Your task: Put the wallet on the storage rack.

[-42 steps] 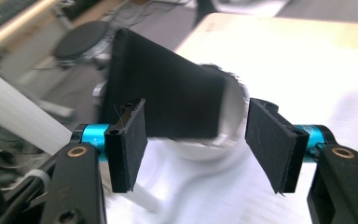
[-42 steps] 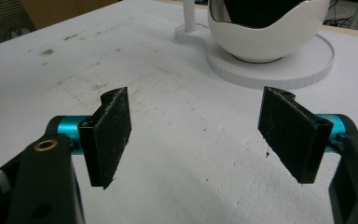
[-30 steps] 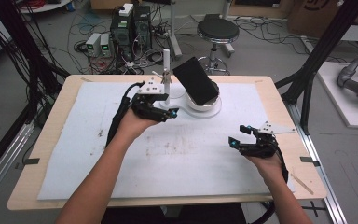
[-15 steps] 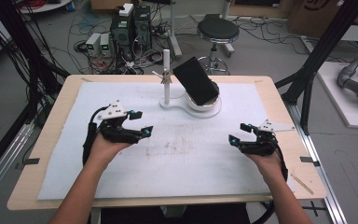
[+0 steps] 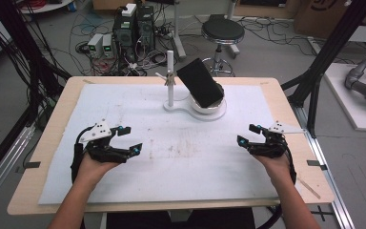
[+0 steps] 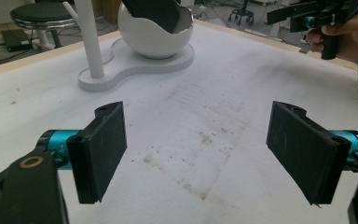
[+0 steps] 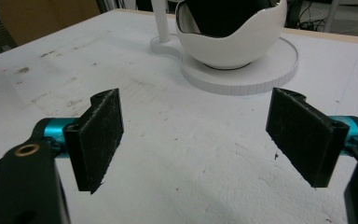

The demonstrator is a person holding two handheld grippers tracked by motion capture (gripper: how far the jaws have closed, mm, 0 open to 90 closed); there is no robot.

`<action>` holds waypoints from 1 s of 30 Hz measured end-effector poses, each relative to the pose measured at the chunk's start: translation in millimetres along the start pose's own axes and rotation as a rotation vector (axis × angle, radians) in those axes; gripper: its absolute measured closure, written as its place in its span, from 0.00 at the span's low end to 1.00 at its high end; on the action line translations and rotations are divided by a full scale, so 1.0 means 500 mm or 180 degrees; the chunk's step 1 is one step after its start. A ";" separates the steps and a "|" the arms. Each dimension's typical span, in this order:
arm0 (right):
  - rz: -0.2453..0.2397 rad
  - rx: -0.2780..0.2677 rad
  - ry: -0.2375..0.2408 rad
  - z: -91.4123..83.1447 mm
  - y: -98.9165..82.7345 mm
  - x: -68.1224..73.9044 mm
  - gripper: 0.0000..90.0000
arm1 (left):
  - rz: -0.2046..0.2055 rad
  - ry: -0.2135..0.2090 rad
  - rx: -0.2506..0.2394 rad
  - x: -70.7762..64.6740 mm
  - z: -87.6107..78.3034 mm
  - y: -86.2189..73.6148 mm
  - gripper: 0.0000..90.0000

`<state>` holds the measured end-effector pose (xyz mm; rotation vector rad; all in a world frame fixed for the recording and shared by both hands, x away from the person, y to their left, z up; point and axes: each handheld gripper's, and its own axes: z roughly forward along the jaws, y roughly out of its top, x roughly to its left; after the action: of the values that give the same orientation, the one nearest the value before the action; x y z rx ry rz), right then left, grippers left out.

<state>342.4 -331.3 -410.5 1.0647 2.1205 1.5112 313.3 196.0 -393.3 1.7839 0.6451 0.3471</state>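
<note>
left tool (image 5: 129,138): back from black phone (image 5: 200,82) in white bowl-shaped stand (image 5: 208,106), jaws just opened, empty | right tool (image 5: 248,134): apart, empty | placement looks finished

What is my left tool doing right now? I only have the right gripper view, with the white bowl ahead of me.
Observer: The left tool is over the white mat. It is open with nothing between its pads, and its jaws have just been opening.
Operator: What does the post beside the bowl look like higher up?
Observer: The white post stands upright and has a short cross-piece partway up.
Operator: And the black thing in the bowl?
Observer: It is a flat black slab leaning in the white bowl, with its top end tilted toward the post.
</note>
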 end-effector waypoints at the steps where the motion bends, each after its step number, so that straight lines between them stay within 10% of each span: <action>1: 0.0001 0.0004 -0.0002 0.000 -0.001 -0.001 0.21 | -0.0008 -0.0009 -0.0020 0.000 0.001 -0.005 0.22; 30: -0.0097 0.0147 -0.0032 0.012 -0.005 0.001 0.21 | -0.0002 0.0203 0.0051 0.036 -0.001 -0.046 0.22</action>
<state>344.7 -327.3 -414.9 1.0485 2.1647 1.4469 321.8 211.7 -416.5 1.7938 0.6953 0.4008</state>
